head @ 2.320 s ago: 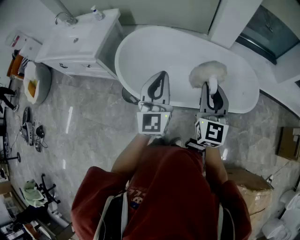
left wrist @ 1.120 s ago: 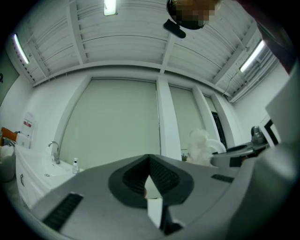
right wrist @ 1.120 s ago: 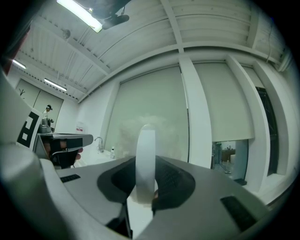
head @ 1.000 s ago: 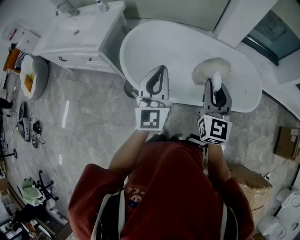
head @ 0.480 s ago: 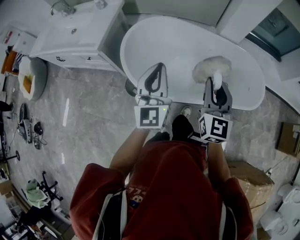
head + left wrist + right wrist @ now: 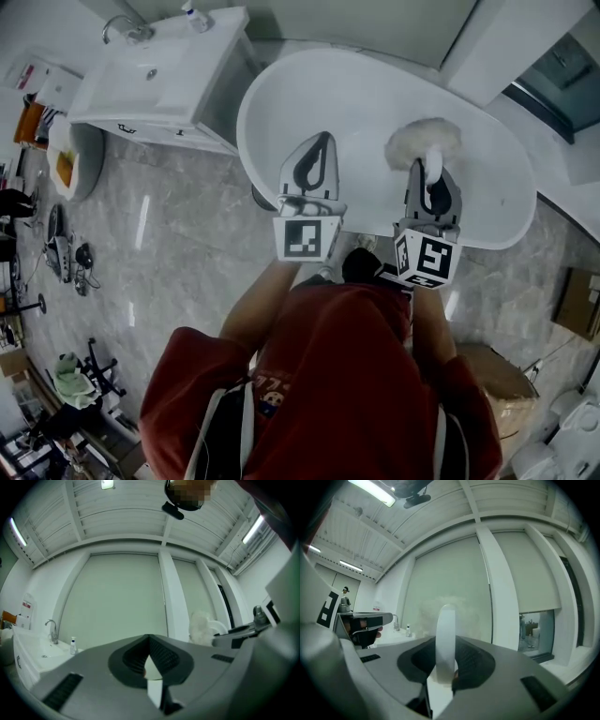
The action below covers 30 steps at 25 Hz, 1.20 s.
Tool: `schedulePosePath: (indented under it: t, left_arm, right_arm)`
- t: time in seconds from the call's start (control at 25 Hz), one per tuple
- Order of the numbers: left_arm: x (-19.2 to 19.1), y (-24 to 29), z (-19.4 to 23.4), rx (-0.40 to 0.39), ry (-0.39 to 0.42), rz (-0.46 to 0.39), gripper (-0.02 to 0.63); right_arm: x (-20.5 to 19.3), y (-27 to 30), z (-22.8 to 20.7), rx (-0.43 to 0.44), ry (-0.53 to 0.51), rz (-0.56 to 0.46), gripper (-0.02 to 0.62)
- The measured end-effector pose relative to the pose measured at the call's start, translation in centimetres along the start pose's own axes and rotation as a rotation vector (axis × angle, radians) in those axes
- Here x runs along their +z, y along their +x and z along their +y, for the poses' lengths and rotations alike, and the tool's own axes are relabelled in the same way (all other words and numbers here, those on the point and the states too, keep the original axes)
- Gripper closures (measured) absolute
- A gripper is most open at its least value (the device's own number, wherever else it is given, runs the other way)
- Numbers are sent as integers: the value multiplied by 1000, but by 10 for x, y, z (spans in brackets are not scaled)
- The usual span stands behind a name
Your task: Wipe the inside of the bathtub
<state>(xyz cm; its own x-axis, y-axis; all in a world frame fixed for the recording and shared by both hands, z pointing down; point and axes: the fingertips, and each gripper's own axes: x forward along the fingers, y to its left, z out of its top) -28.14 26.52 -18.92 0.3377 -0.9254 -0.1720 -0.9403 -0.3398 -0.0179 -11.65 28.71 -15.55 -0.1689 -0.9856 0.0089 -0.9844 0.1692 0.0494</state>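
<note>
Fingers [image 6: 472,663] of the right gripper [image 6: 427,183] clamp the white handle [image 6: 446,639] of a fluffy duster [image 6: 422,142] over the bathtub [image 6: 309,89]; its head is only a blur in that gripper's view. The left gripper [image 6: 320,148] is closed on nothing, and both grippers hide part of the tub's near rim

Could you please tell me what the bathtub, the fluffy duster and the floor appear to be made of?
Bathtub: smooth glossy white, probably acrylic or enamel; it shows an even sheen.
Duster: fluffy pale fibres, wool or synthetic, on a smooth white handle, likely plastic.
Floor: polished grey veined stone or tile, reflecting lights.
</note>
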Motion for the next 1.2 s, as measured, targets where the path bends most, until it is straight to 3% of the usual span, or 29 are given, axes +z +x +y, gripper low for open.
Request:
schedulePosePath:
  t: [0.68, 0.88, 1.2]
  left_arm:
    - [-30, 122, -21, 110, 29, 46, 592]
    - [-45, 136, -8, 117, 32, 75, 592]
    - [-64, 155, 40, 76, -5, 86, 592]
  right_arm:
    - [-22, 118, -89, 92, 62, 36, 502]
    - [-30, 141, -83, 112, 59, 60, 502]
    - [-43, 182, -40, 96, 32, 92, 502]
